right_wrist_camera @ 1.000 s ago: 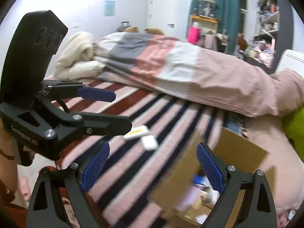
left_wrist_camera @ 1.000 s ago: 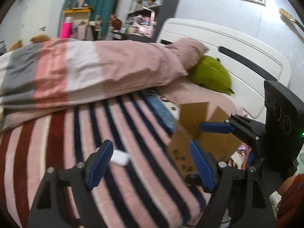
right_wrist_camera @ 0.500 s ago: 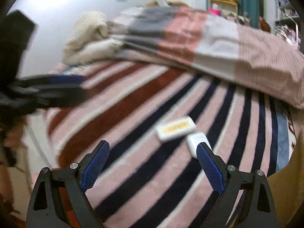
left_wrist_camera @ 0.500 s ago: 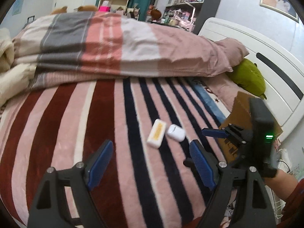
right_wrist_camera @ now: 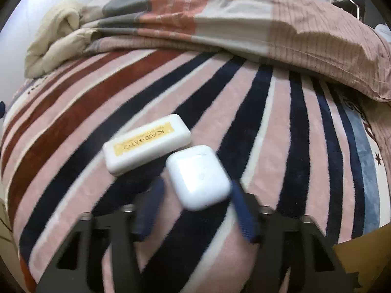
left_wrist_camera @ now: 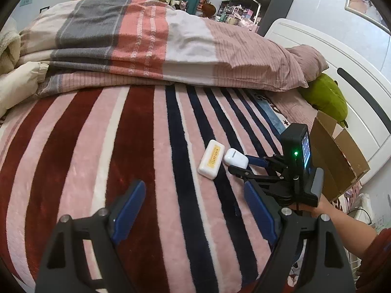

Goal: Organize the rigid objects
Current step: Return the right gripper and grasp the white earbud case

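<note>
Bed covered by a striped blanket [left_wrist_camera: 136,161], pink, dark red and navy bands. A folded duvet [left_wrist_camera: 151,46] lies across the far side, with a green plush toy [left_wrist_camera: 326,96] by the white headboard [left_wrist_camera: 354,78].

Two small white items lie side by side near the middle of the blanket, close enough that they may touch: a flat oblong case with a yellow label [right_wrist_camera: 146,144] and, just right of it in the right wrist view, a rounded earbud case [right_wrist_camera: 199,177].

Right gripper [right_wrist_camera: 195,207] low over the blanket, its jaws closing, one blue pad on each side of the earbud case's near end. The pads are motion-blurred; a narrow gap shows on the left side, so no firm pinch is seen. The case rests on the blanket.

Left gripper [left_wrist_camera: 195,214] hangs over bare blanket nearer the bed edge, jaws spread wide, nothing between them. Both white items lie beyond its right finger.

An open cardboard box [left_wrist_camera: 339,161] stands at the right edge of the bed, behind the right gripper. A person's forearm [left_wrist_camera: 342,219] shows there in a dark red sleeve
</note>
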Demonstrator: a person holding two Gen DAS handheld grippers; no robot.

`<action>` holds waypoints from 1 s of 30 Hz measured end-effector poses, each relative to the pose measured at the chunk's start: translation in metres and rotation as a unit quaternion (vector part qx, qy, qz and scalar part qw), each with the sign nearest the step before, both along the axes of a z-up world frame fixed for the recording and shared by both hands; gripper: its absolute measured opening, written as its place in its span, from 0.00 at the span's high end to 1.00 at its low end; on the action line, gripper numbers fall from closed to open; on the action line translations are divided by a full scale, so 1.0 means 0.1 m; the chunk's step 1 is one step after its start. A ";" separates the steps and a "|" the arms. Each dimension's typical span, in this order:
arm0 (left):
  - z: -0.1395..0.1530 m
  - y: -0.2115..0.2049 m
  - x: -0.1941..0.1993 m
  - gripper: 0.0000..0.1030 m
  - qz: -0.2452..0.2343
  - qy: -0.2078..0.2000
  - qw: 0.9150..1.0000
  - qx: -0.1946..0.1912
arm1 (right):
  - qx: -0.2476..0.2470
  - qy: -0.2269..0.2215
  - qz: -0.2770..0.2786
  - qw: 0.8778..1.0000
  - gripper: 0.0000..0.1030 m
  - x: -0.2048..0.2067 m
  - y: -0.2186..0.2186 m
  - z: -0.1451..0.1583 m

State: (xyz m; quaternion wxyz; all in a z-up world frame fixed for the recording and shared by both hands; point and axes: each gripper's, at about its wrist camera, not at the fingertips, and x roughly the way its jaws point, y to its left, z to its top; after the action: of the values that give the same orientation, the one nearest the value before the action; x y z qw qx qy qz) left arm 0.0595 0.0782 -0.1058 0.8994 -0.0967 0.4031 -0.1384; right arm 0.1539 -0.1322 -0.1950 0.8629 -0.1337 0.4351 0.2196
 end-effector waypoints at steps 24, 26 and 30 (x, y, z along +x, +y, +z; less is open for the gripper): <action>0.10 -0.12 -0.11 0.22 -0.010 0.001 1.000 0.007 | 0.017 0.019 0.106 0.994 0.62 -0.43 0.06 -0.01; 0.14 -0.14 -0.12 0.22 -0.014 -0.001 1.000 0.002 | 0.005 -0.001 0.111 0.994 0.62 -0.51 0.09 0.07; 0.26 -0.29 -0.12 0.22 -0.043 -0.009 0.999 -0.010 | 0.020 -0.029 0.124 0.992 0.62 -0.74 0.10 0.39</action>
State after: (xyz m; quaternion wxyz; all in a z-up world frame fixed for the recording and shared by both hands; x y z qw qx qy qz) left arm 0.0474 0.0488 -0.0795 0.8952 -0.0871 0.3973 -0.1823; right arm 0.0802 -0.1223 -0.1560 0.8438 -0.1757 0.3858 0.3291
